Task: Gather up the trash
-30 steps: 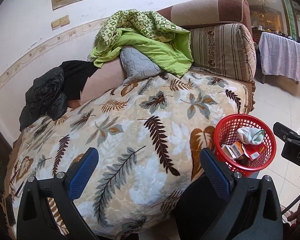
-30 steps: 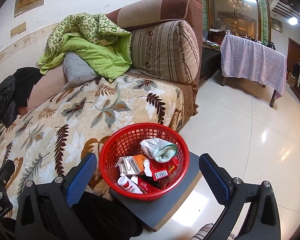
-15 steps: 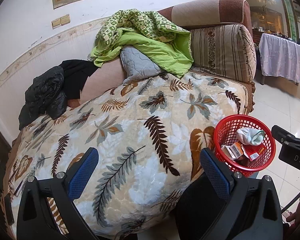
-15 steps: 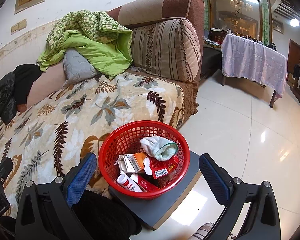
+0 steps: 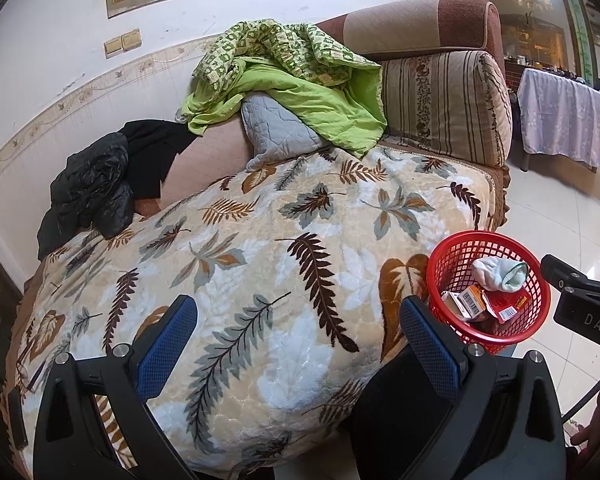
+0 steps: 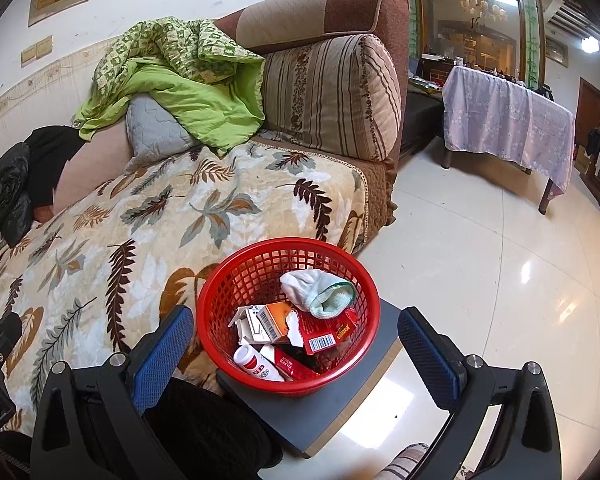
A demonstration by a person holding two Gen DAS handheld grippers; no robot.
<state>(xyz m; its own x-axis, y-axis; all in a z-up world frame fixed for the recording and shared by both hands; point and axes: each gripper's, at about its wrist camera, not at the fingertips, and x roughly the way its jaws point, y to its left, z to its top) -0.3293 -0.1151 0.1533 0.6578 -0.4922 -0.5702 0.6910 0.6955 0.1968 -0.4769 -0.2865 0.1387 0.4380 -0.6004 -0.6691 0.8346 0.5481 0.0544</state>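
Observation:
A red mesh basket (image 6: 236,276) stands on a grey stool (image 6: 340,404) beside the sofa. It holds a white-and-green sock (image 6: 320,290), small cartons (image 6: 270,320), a red packet (image 6: 320,332) and a small white bottle (image 6: 252,360). My right gripper (image 6: 296,352) is open and empty, hovering just above and in front of the basket. My left gripper (image 5: 300,340) is open and empty above the leaf-print blanket (image 5: 260,260). The basket also shows in the left wrist view (image 5: 444,268) at the right.
The sofa carries a green quilt (image 5: 284,80), a grey pillow (image 5: 276,132), a striped cushion (image 5: 448,108) and black clothes (image 5: 100,184). A table with a lilac cloth (image 6: 508,120) stands on the glossy tiled floor (image 6: 500,272) at the right.
Both grippers have drifted slightly back and up; the basket sits a little lower in the right wrist view. Nothing was picked up or let go.

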